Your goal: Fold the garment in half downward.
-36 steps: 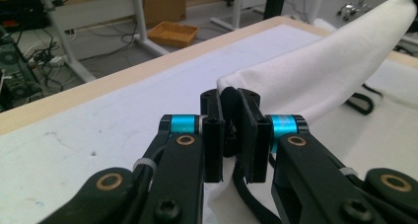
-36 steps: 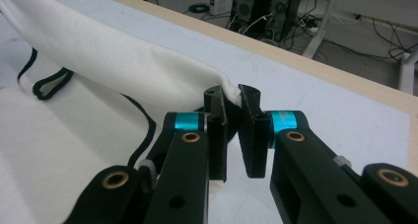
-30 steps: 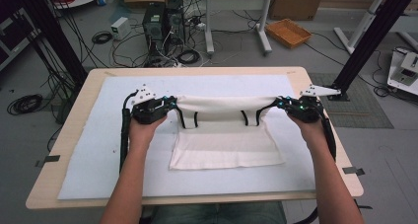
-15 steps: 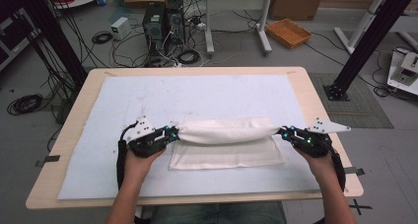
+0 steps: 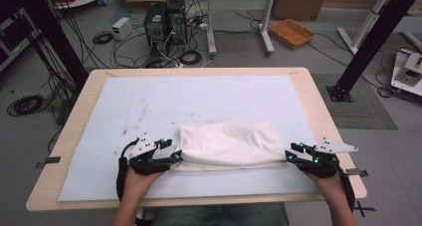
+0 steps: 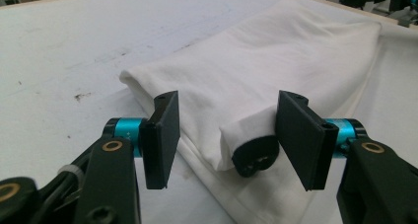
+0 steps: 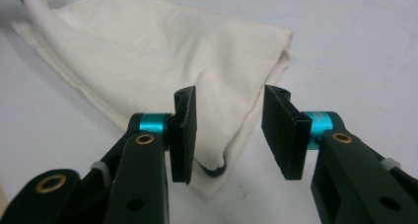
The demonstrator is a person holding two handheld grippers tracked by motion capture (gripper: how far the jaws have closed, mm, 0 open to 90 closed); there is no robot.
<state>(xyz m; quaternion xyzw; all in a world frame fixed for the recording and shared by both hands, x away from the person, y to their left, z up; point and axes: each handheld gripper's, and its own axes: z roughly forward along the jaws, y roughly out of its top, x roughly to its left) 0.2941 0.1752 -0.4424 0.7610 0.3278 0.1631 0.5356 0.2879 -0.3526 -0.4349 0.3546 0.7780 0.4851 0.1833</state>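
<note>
Fingers (image 6: 160, 137) spread apart on both my grippers, nothing clamped. Left gripper (image 5: 171, 156) sits at 9 o'clock of the folded white cotton cloth (image 5: 226, 142), right gripper (image 5: 292, 157) at 3 o'clock. Cloth lies doubled over on the pale blue table mat (image 5: 199, 101), near edge. Fold looks done and let go, I judge; maybe another fold left. Corners lie between each pair of jaws.

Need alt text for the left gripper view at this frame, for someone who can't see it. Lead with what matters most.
The left hand-held gripper is open, its two black jaws either side of the near corner of a folded white cloth lying on a white mat. A small dark rounded part pokes out from under the cloth's corner between the jaws; what it is cannot be told.
</note>
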